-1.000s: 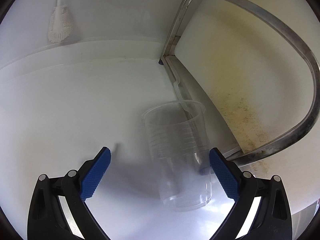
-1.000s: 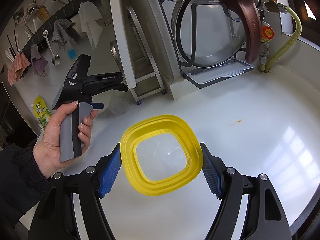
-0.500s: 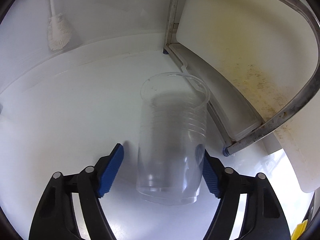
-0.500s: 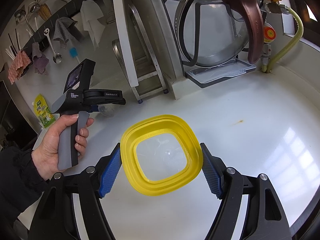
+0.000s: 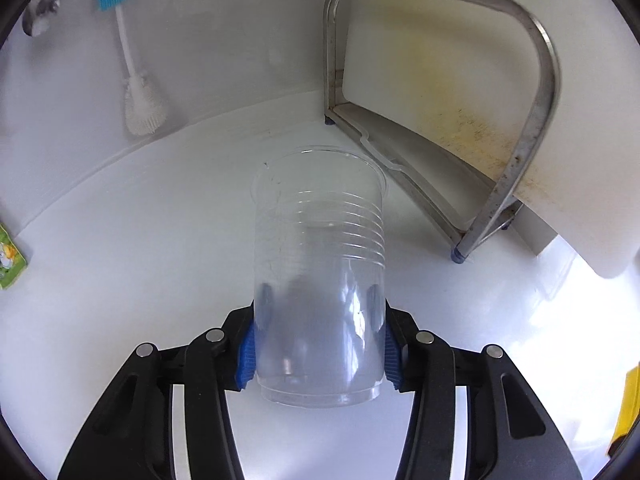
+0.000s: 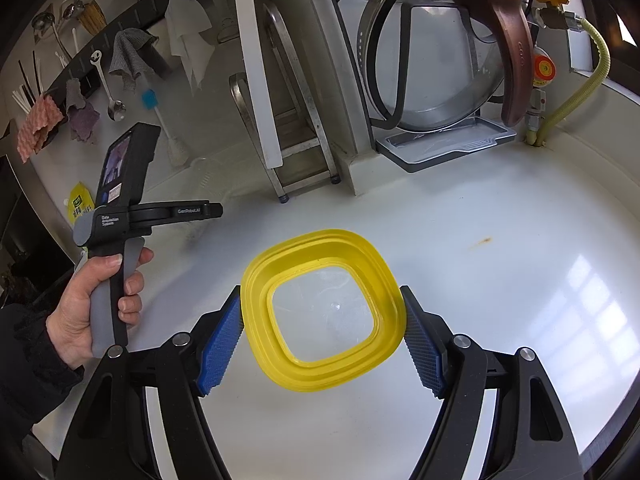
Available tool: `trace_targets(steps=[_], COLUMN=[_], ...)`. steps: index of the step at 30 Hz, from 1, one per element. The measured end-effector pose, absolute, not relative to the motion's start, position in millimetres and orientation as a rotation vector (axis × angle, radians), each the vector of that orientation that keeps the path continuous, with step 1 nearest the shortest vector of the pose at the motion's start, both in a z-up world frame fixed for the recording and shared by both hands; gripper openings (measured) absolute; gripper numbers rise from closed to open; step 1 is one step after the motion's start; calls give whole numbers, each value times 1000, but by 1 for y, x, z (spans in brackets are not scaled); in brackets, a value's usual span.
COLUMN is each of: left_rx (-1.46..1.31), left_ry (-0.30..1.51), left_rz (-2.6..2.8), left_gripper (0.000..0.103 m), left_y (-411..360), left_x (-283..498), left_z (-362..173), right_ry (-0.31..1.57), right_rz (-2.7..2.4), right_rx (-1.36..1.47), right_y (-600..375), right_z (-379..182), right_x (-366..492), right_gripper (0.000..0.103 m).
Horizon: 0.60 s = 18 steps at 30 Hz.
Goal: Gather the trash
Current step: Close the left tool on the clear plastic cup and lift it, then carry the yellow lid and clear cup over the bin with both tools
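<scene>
On the bench: big white bench point(image 5: 132, 240), a steel rack point(image 5: 532, 120) with a stained board point(image 5: 460, 72) off to the right at the back, a brush point(image 5: 140, 108) hanging on the wall. Pot lid point(image 6: 432, 64) and drip tray point(image 6: 448, 144) show in the right view.
Where the cup is: clear cup point(image 5: 320, 272) sits dead centre between the left tongs point(image 5: 320, 346), base toward the camera, mouth pointing away toward the rack. Long axis runs straight along the fingers, so no sideways correction needed imo.
Left tongs: closing right now, blue pads point(image 5: 247, 350) already against the cup's lower wall on both sides. Looks like a grip forming near the base.
Right tongs: right tongs point(image 6: 322, 330) clamped on a yellow lid point(image 6: 322, 308), pads on its two side edges, lid held tilted above the bench.
Nearer hand: left hand point(image 6: 96, 300), obviously; the right one is busy and well apart from the cup.
Cup looks: thin see-through plastic, ribbed rings round the upper half, empty as far as I can tell, some scuffs. Guessing it squashes easily, so a gentle squeeze.
Can't tell: whether the cup is off the bench yet.
</scene>
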State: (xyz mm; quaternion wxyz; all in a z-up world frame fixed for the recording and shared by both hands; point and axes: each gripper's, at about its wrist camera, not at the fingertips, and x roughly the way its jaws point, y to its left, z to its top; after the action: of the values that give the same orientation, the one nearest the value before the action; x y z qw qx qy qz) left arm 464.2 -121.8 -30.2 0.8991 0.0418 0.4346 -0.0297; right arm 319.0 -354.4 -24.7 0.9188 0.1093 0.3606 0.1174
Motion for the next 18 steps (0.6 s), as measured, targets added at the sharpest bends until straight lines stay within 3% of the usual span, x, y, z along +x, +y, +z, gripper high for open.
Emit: trace_targets(steps=[18], left_rx=[141], left_ry=[803], left_rz=[-135], left_gripper=[48], left_y=[-61], left_x=[321], left_z=[15], right_ry=[730], right_rz=[263], right_rx=[217], right_y=[-310], right_z=[-14], right_x=[275], right_gripper=[72])
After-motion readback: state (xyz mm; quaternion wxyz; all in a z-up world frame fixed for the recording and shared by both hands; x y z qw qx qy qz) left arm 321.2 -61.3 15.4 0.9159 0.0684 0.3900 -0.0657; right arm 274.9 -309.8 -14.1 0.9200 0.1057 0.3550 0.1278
